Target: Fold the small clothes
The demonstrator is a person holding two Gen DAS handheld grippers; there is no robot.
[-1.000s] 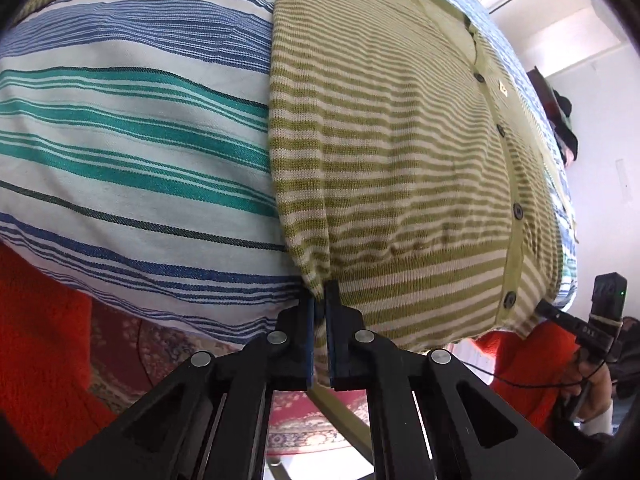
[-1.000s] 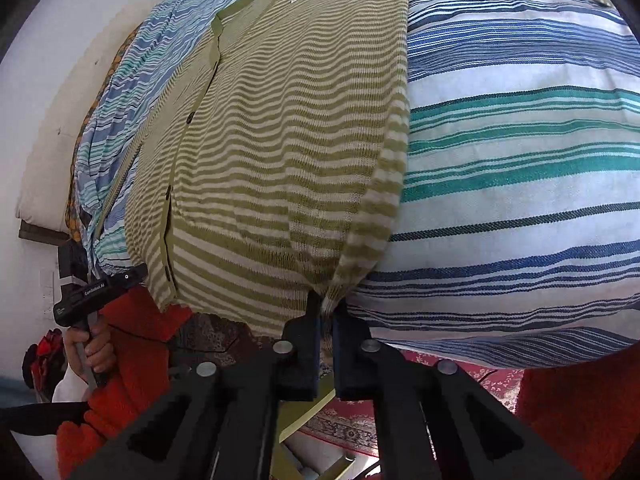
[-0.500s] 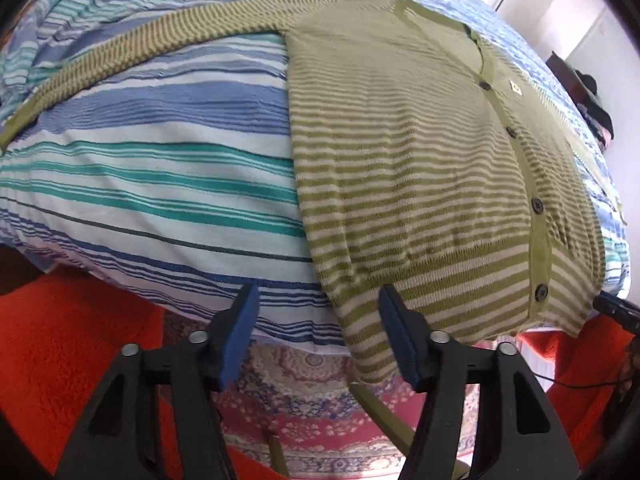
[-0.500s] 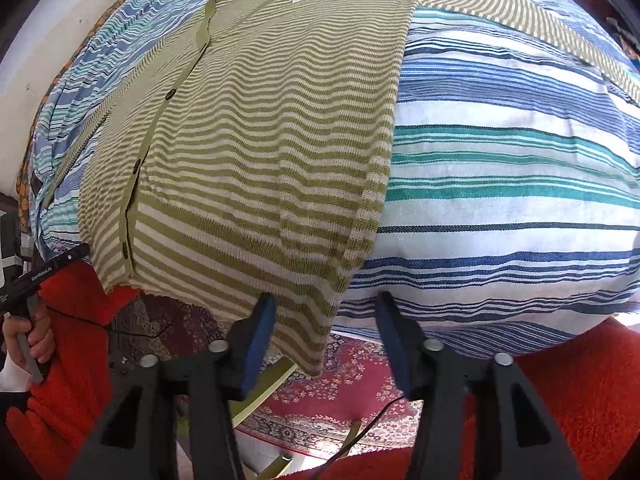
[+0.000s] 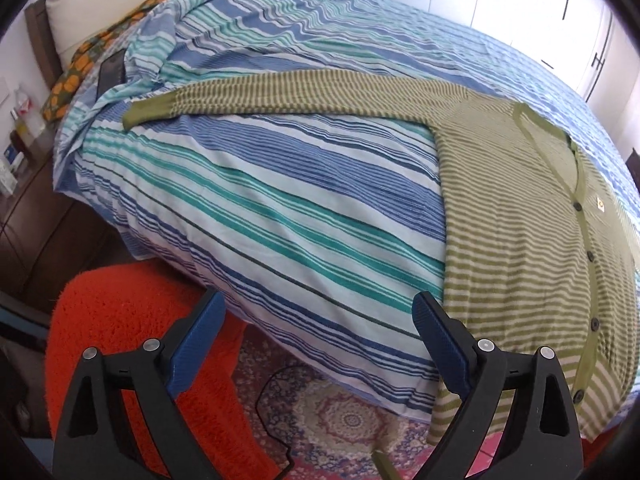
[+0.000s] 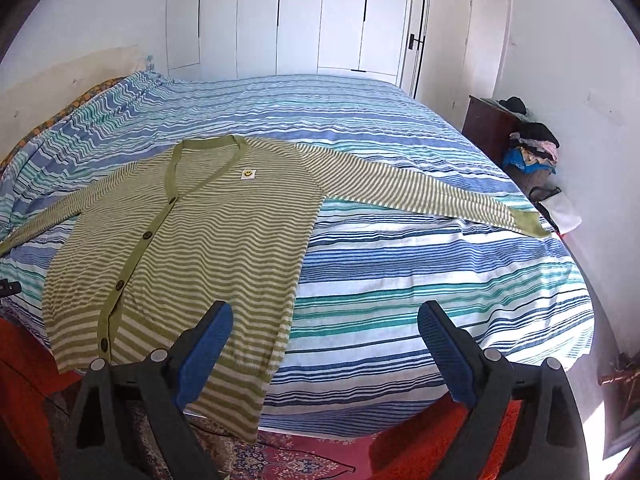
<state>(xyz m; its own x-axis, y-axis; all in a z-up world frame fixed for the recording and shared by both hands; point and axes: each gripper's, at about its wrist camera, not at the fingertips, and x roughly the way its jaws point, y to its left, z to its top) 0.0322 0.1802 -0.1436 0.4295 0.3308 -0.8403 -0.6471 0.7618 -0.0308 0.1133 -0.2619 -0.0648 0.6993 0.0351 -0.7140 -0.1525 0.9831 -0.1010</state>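
Item: cardigan (image 6: 192, 240), green-and-cream striped, buttoned down the front, with a small smiley patch (image 6: 248, 174) on the chest. It is lying face up and flat on the bed (image 6: 400, 272), over a blue, teal and white striped cover, both sleeves spreading out to the sides. The hem is hanging over the near edge of the bed.

Left gripper (image 5: 316, 344): jaws are standing wide apart and holding nothing. The cardigan (image 5: 532, 248) is lying ahead and to the right of the jaws; its hem corner is showing just behind the right jaw, though touching cannot be told. One sleeve (image 5: 280, 96) is stretching across the bed far ahead of the jaws, ending in a plain green cuff (image 5: 148, 110) ahead and to the left.

Right gripper (image 6: 324, 344): jaws are gaping wide and gripping nothing. The cardigan body is lying ahead and to the left; the left jaw is overlapping the hem in view, contact unclear. The other sleeve (image 6: 432, 196) is running ahead and to the right of the jaws, its cuff (image 6: 530, 222) resting near the bed's far right edge.

Below the jaws: a red fluffy rug (image 5: 132, 320) and a patterned carpet (image 5: 340, 416) are lying on the floor.
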